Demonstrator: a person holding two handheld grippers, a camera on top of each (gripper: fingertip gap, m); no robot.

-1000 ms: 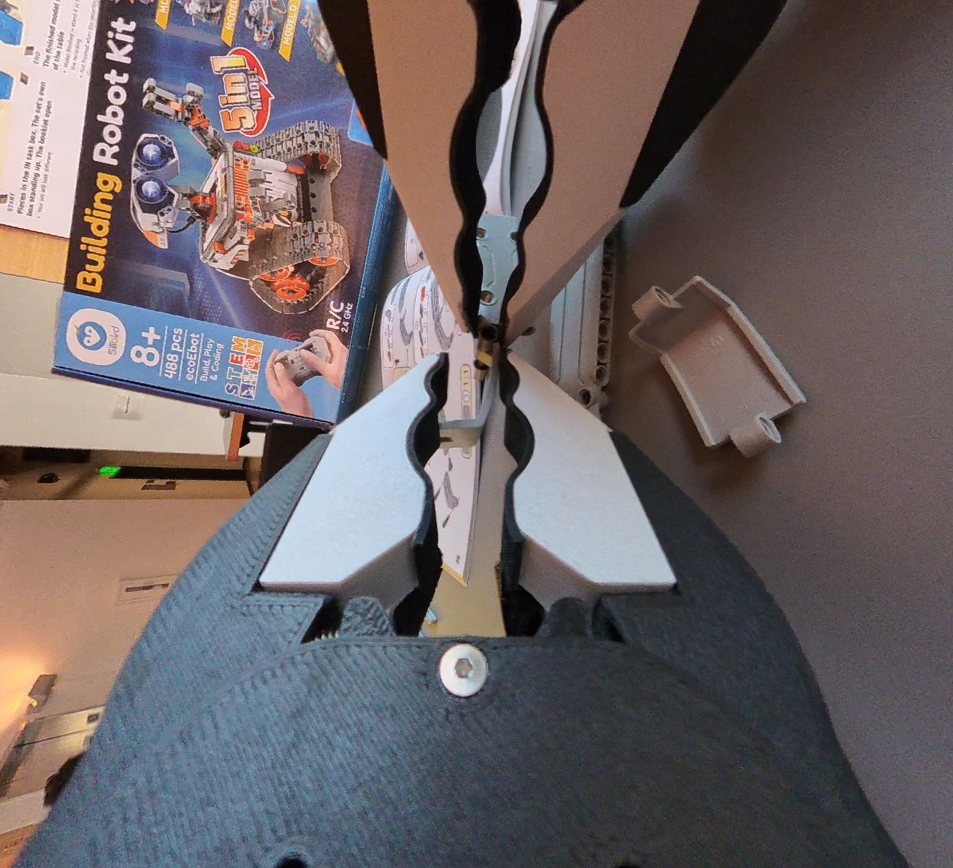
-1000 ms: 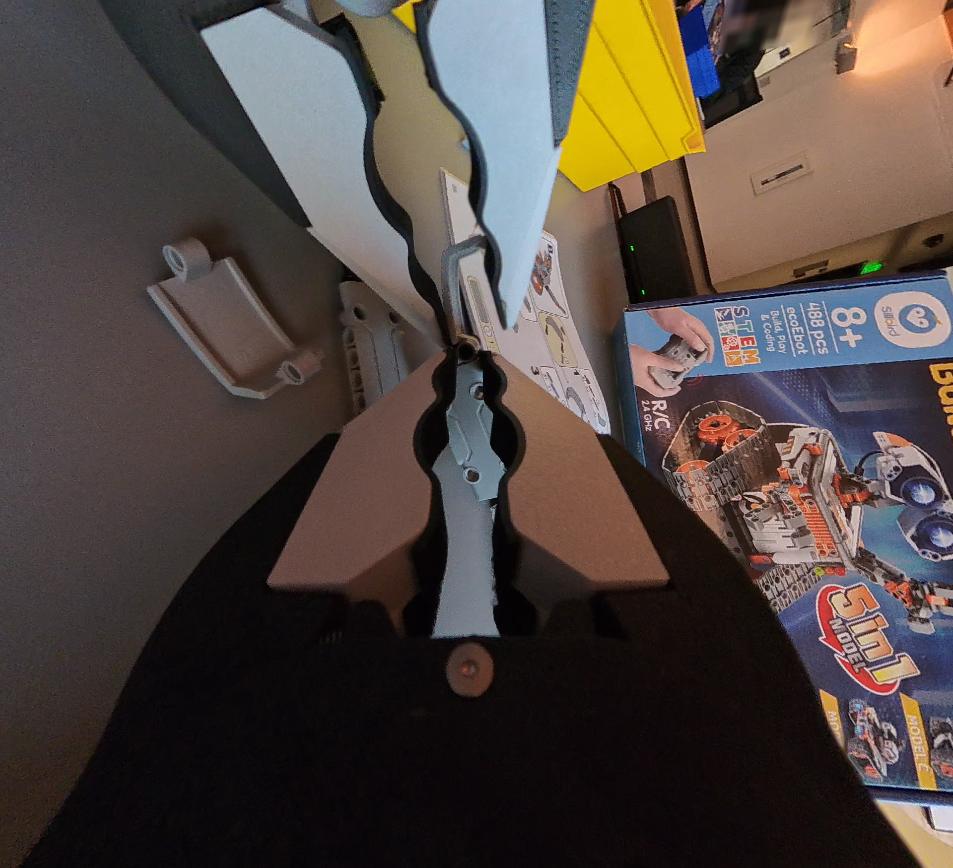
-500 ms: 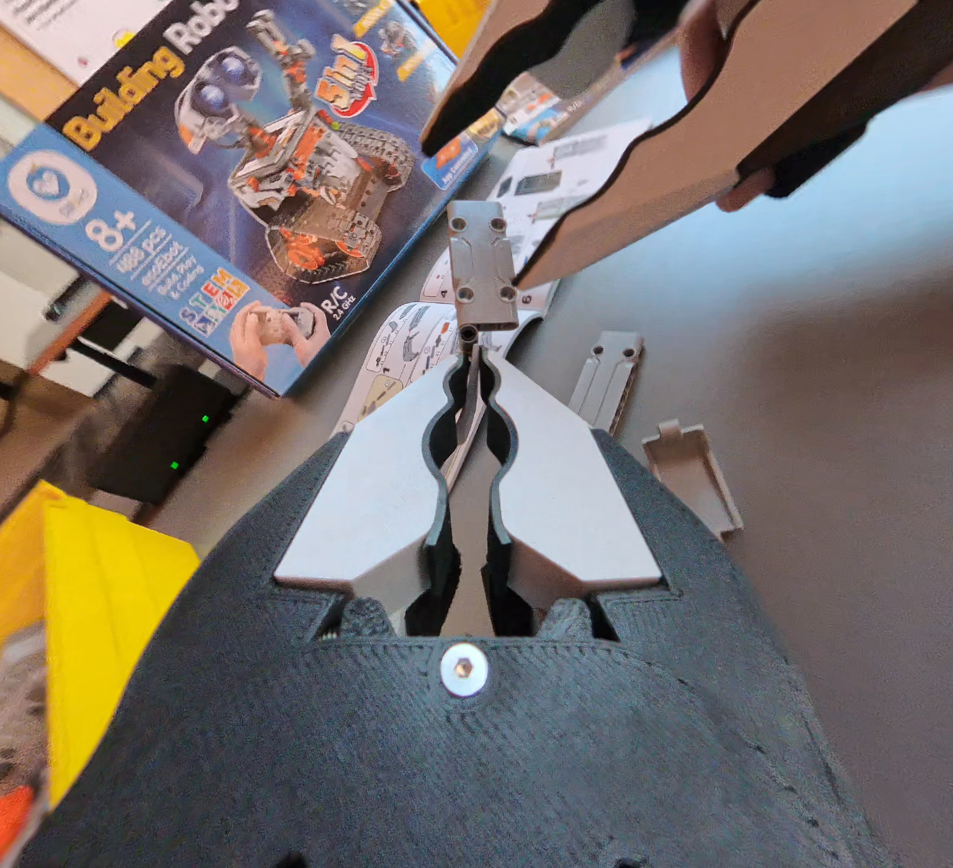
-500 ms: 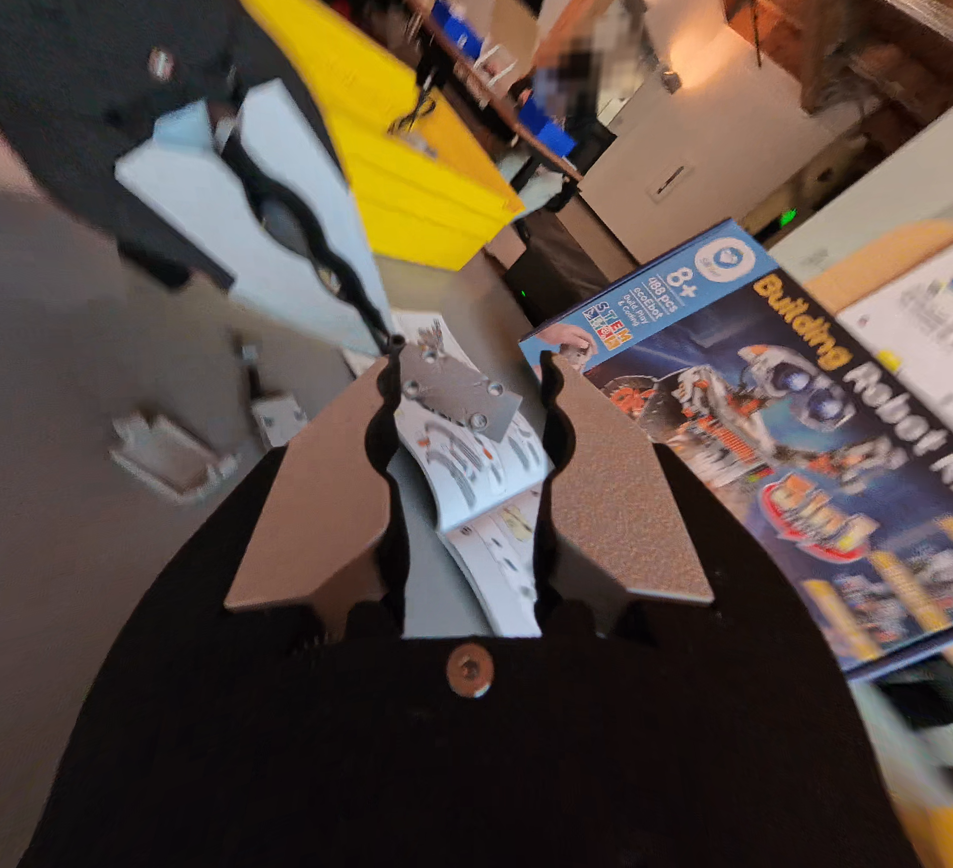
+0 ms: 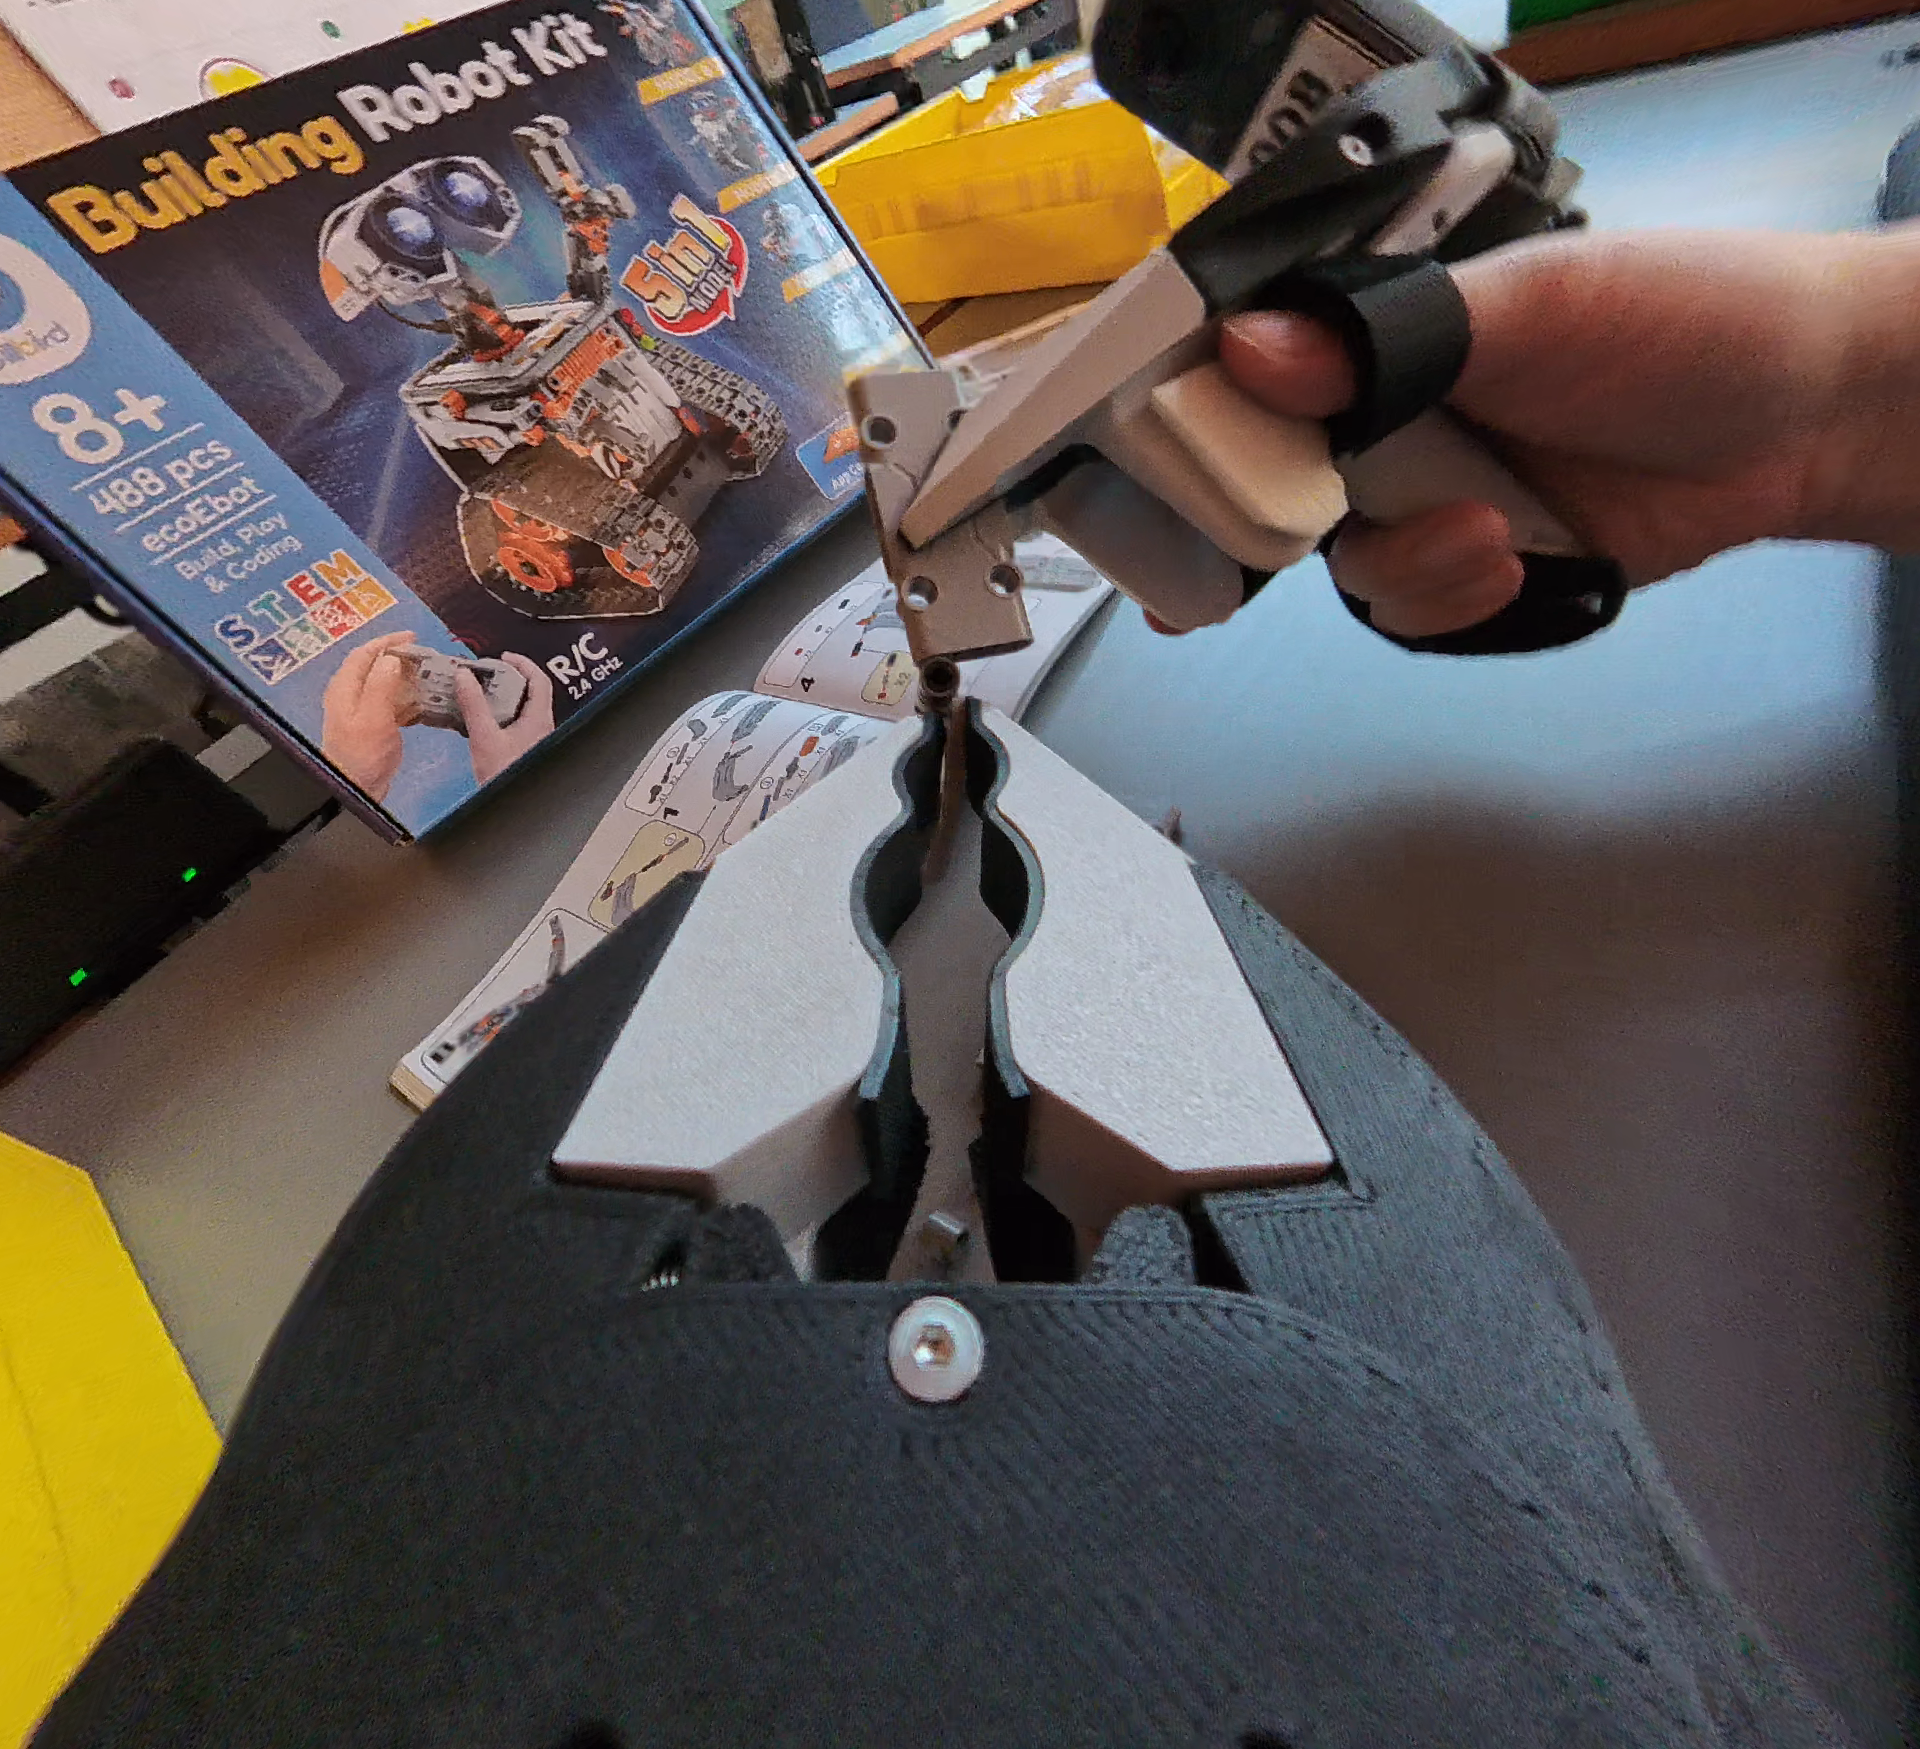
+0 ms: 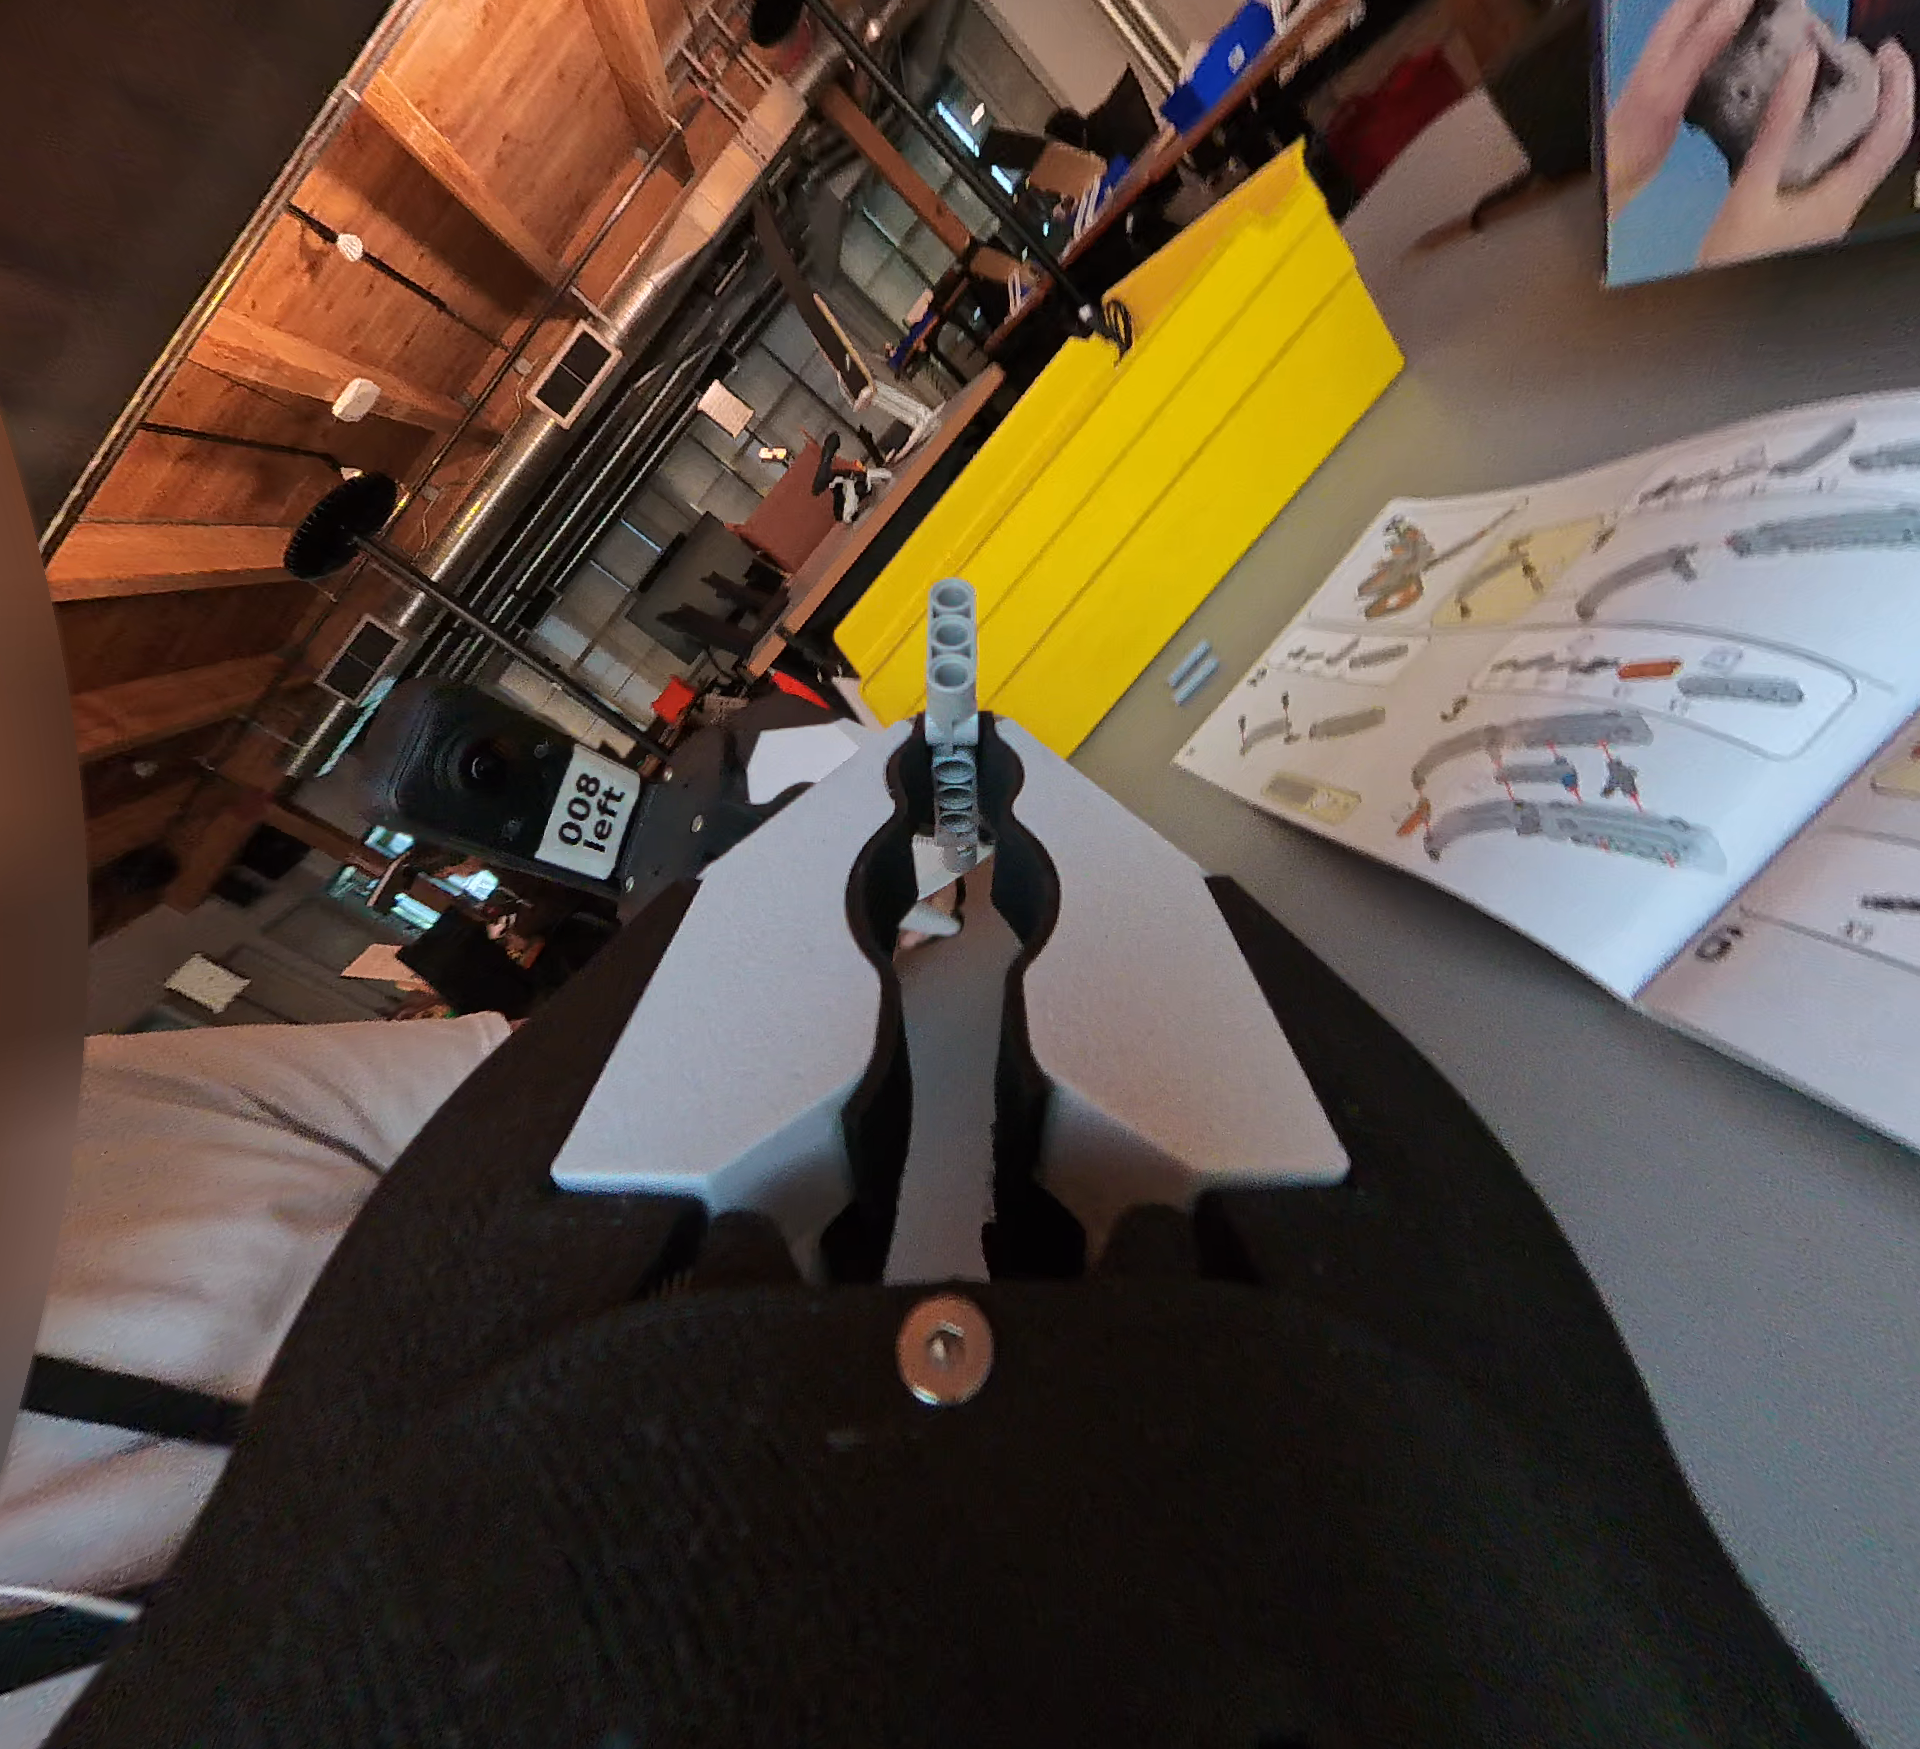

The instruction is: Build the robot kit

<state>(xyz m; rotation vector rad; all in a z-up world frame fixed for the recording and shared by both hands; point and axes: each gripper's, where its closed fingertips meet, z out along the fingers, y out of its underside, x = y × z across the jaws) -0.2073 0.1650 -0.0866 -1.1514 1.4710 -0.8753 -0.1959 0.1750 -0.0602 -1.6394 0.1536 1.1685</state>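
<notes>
Left wrist view: the left gripper (image 5: 943, 712), black body w/ 2 pale grey fingers, has its jaws drawn nearly together on a thin dark pin (image 5: 938, 676) whose round end pokes up just past the fingertips. Directly above the pin, almost touching it, is a flat grey plate w/ holes (image 5: 951, 546), pinched edge-on by the right gripper (image 5: 914, 494), which a person's hand (image 5: 1621, 421) holds from the right side of the frame. Both pieces are in the air above a grey table (image 5: 1507, 868). Behind the grippers an open instruction booklet (image 5: 717, 795) lies flat on the table; a blue robot kit box (image 5: 364, 369) leans at an angle to the left. A yellow bin (image 5: 997, 193) sits farther back, another yellow bin at the lower left edge.

Right wrist view: the right gripper's jaws are narrow, clamped on the same grey part, seen here end-on as a slim beam w/ round holes (image 6: 951, 660) sticking out past the fingertips. The left gripper's camera housing (image 6: 488, 769) shows just beyond, to the left. Booklet (image 6: 1558, 723) lies open at right, yellow bin (image 6: 1143, 494) behind the beam, box corner (image 6: 1745, 89) at top right. Background is a blurred workshop w/ wooden ceiling.
</notes>
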